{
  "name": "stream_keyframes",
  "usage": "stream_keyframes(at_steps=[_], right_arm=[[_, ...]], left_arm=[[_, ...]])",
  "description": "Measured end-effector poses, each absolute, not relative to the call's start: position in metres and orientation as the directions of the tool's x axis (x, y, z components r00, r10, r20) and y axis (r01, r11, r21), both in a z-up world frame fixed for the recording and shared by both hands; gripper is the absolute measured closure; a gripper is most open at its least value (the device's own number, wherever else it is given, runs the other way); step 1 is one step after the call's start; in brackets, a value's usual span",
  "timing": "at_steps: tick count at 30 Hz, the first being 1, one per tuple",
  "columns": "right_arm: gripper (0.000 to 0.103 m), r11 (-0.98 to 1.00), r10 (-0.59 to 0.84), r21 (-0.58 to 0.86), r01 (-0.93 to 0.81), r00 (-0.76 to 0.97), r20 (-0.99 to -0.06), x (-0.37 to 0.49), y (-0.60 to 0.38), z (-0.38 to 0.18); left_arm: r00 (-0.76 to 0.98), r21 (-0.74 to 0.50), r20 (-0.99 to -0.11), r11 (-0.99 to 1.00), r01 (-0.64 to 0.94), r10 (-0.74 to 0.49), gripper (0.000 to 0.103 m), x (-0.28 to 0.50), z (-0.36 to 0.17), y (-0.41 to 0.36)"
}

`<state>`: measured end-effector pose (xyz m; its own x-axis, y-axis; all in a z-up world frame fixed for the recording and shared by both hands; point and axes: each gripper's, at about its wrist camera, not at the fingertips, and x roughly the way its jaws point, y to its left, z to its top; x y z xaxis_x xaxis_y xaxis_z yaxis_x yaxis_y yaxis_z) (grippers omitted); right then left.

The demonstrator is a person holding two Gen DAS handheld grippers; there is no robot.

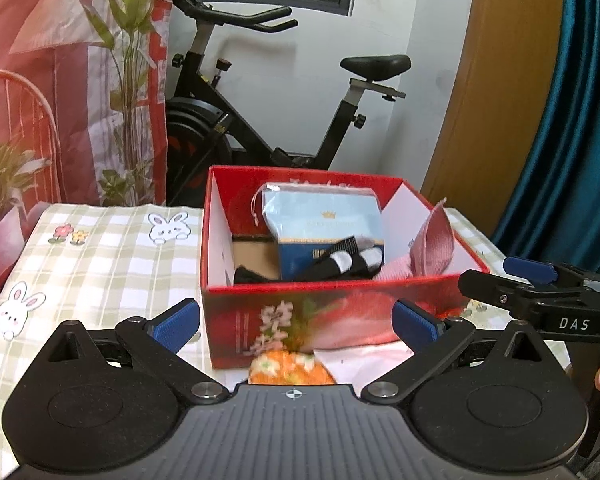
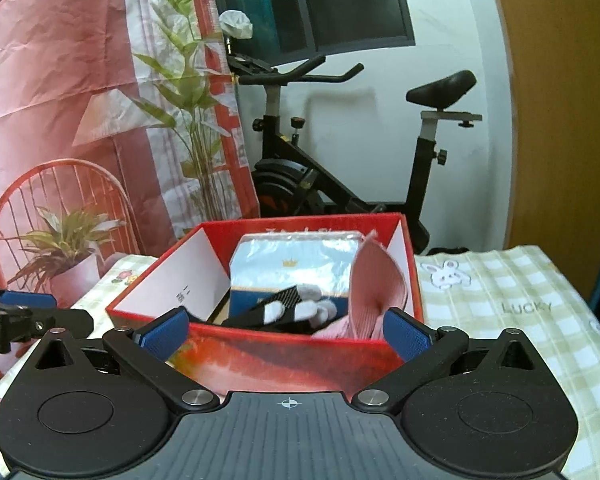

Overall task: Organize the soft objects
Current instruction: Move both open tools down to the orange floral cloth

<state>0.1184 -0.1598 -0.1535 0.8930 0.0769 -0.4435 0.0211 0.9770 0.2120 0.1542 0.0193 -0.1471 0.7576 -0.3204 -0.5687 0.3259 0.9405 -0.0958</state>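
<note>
**Both grippers empty in front of the half-filled box**

Orange floral fabric (image 1: pixel 291 368) lies nearest the left wrist camera, a soft bundle on the tablecloth (image 1: pixel 100 248) just in front of the red box (image 1: pixel 340 304), with a pale pink piece (image 1: pixel 364 360) beside it. It sits low between the spread fingers of the left gripper (image 1: pixel 296 320), which are wide apart and hold nothing; that placing suggests it is the next item to be collected, since it is still outside the box

The right gripper (image 2: pixel 286 334) also stands fully open and empty, its blue pads (image 2: pixel 404 338) either side of the box's near wall. Judging from this, it has nothing to carry and is free for another pick

Inside the box the sorted things are already packed: a blue and white packet (image 2: pixel 296 268) stands upright against the far wall, black socks with white toes (image 2: pixel 300 308) lie across the floor in front of it, and a pink ribbed cloth (image 2: pixel 374 276) leans up at the right corner, its tip poking over the rim. That corner looks crowded, so the free space on the left side of the box seems the better spot for the orange bundle
</note>
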Motion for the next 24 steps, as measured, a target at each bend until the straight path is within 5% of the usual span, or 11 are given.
stream_keyframes(at_steps=[24], right_arm=[[0.000,0.973,0.110,0.228,0.015,0.844,-0.525,0.062,-0.146,-0.208]], left_arm=[[0.734,-0.145,-0.606,0.950,0.276,-0.306,0.000,0.112,-0.196,0.026]])
